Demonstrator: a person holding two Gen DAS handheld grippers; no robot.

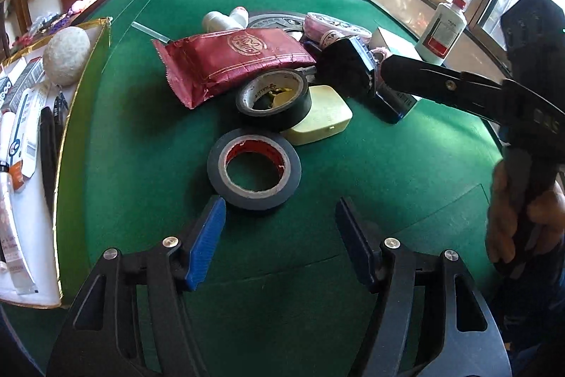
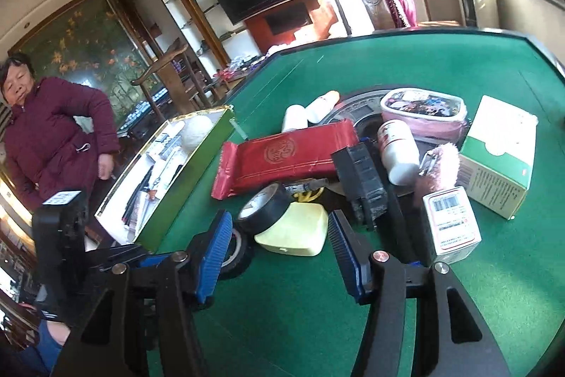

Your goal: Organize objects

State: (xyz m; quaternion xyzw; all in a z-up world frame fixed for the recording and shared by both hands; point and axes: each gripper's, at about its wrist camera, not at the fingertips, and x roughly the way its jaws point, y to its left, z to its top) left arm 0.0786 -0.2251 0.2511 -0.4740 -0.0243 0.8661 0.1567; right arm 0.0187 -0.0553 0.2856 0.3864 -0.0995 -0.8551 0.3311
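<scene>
Clutter lies mid-table on green felt: a black tape roll with a red core, a second black tape roll leaning on a pale yellow case, and a red foil packet. My left gripper is open and empty, its blue pads just short of the red-core roll. My right gripper is open too. It hovers over the yellow case and leaning roll, gripping neither. From the left wrist it reaches in at the right.
An open green box with gold trim at the left holds a white ball and tubes. Behind the pile: white jar, pink pouch, green-white carton, barcode box. A person in a maroon jacket stands beyond the box.
</scene>
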